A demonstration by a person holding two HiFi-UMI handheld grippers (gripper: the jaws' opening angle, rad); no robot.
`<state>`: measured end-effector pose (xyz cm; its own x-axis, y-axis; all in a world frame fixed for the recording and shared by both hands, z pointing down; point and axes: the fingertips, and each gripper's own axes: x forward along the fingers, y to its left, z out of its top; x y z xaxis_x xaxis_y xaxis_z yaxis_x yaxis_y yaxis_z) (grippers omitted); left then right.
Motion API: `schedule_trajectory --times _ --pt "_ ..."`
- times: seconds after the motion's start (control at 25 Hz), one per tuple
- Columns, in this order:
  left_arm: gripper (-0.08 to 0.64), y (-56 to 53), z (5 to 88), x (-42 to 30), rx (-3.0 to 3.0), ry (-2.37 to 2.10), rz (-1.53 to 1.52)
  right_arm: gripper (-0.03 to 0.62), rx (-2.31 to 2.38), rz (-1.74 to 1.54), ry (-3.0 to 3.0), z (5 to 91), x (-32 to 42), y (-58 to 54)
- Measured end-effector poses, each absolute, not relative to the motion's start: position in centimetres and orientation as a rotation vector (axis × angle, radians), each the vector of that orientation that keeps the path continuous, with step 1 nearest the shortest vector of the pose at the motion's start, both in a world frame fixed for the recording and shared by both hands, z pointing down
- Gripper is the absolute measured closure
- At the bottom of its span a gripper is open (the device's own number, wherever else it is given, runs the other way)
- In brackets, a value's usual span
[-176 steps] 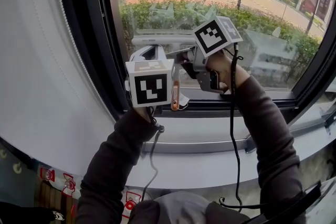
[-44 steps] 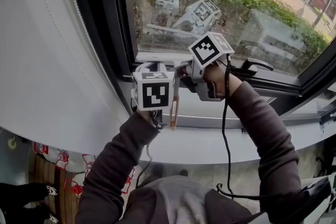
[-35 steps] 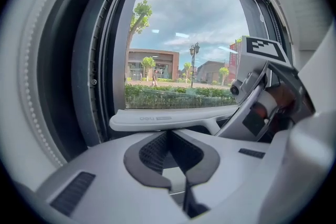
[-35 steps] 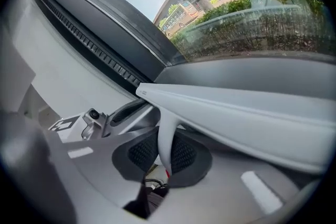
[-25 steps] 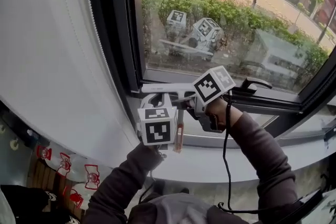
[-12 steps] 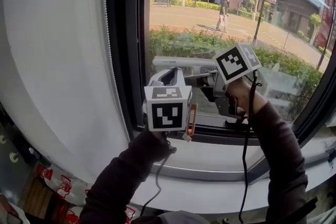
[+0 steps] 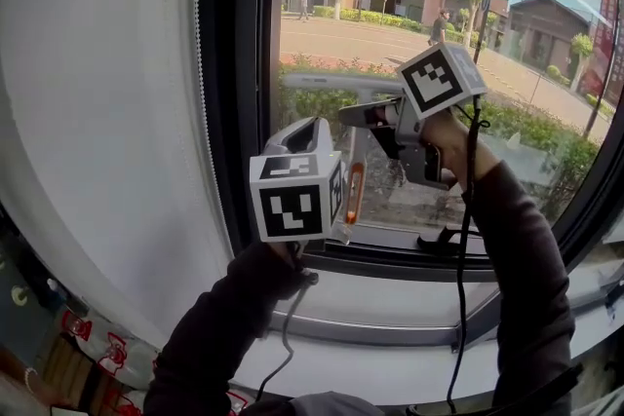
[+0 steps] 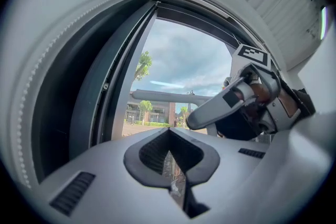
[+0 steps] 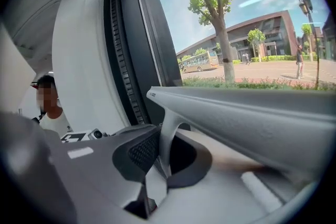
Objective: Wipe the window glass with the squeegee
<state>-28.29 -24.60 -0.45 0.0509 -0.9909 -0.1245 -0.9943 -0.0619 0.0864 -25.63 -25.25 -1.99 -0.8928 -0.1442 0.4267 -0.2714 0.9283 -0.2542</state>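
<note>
Both tools were in front of the window glass. In the head view the squeegee stood upright. Its grey blade lay level and close to the pane, though I could not tell whether it touched. Its orange handle hung down beside the left gripper. The grip of neither tool could be read there.

The right gripper view gave what was missing: the right gripper was clamped on the thin grey neck under the blade, and its jaws had just been pressing a little closer. The left gripper view showed the left jaws almost together on a narrow piece of the handle. Only the right gripper view showed a person at its left edge, beside the dark window frame.
</note>
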Motion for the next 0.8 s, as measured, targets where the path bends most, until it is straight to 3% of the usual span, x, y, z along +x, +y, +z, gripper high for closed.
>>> schedule_trajectory --times 0.8 --pt "0.561 -24.6 1.4 -27.1 -2.342 2.026 0.190 0.568 0.379 0.415 -2.692 -4.6 -27.2 -27.7"
